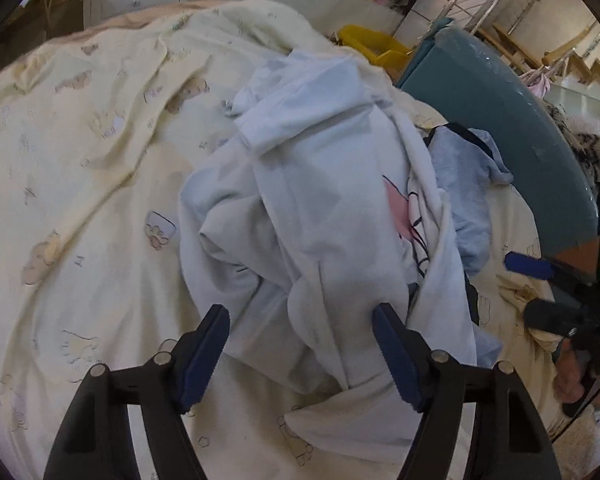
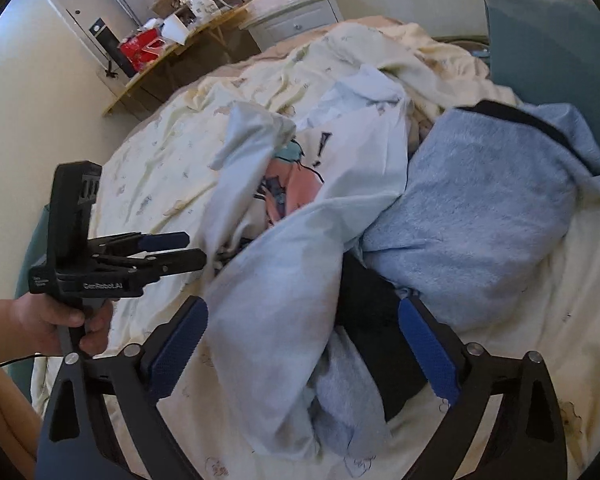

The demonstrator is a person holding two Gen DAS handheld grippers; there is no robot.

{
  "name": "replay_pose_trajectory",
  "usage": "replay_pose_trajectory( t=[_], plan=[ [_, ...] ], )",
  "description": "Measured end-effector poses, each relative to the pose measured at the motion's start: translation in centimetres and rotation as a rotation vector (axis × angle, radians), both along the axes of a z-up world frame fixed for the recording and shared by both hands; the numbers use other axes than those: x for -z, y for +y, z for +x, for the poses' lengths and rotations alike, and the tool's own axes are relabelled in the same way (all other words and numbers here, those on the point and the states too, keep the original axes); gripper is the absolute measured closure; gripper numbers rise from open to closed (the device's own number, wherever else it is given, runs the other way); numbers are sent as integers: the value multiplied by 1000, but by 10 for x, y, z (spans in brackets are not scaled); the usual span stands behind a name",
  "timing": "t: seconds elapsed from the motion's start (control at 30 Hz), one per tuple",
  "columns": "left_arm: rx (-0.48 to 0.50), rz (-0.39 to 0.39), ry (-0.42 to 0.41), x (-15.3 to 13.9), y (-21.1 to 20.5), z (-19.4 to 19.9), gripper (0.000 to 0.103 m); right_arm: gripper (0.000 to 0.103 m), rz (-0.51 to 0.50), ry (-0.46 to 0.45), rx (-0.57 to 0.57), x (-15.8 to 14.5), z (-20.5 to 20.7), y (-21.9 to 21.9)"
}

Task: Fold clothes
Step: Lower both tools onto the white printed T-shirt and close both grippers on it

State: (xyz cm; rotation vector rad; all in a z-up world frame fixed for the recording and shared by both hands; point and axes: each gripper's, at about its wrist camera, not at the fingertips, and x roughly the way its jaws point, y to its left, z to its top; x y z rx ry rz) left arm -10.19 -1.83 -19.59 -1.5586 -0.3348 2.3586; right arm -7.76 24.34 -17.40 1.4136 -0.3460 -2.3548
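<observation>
Left tongs (image 1: 300,320): held apart over white shirt's (image 1: 320,208) near end | right tongs (image 2: 302,332): held apart above it | shirt: crumpled on cream bedspread (image 1: 80,160), stretched away from both, blue fleece (image 2: 480,216) beside | nearer: left.

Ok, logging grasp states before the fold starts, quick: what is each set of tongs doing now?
Left tongs: open over the white garment, gripping nothing.
Right tongs: open, gripping nothing.

a home bedroom: rumpled bed quilt (image 1: 80,152), white nightstand (image 2: 296,20), cluttered desk (image 2: 168,52).
</observation>
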Motion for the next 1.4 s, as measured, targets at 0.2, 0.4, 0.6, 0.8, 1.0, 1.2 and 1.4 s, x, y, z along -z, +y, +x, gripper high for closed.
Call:
replay_pose_trajectory(
  t=[0.2, 0.4, 0.6, 0.8, 1.0, 1.2, 1.4],
  plan=[
    [-1, -11, -11, 5, 5, -7, 28, 7, 27, -29, -13, 24, -14, -11],
    [-3, -19, -15, 4, 12, -13, 55, 34, 18, -53, -25, 36, -24, -19],
    [-4, -29, -15, 3, 18, -19, 75, 43, -10, -106, -22, 48, -34, -24],
    [4, -62, 15, -3, 19, -20, 95, 85, 12, -72, -13, 40, -28, -25],
    [18, -86, 32, -11, 13, -14, 98, 98, 10, -13, -19, 19, -15, -25],
    [37, -123, 37, -24, 8, 1, 98, 99, 23, 21, -29, -3, 0, -23],
    [67, -165, 26, -37, 0, 23, 98, 99, 26, 38, -26, -17, 22, -14]
  ],
)
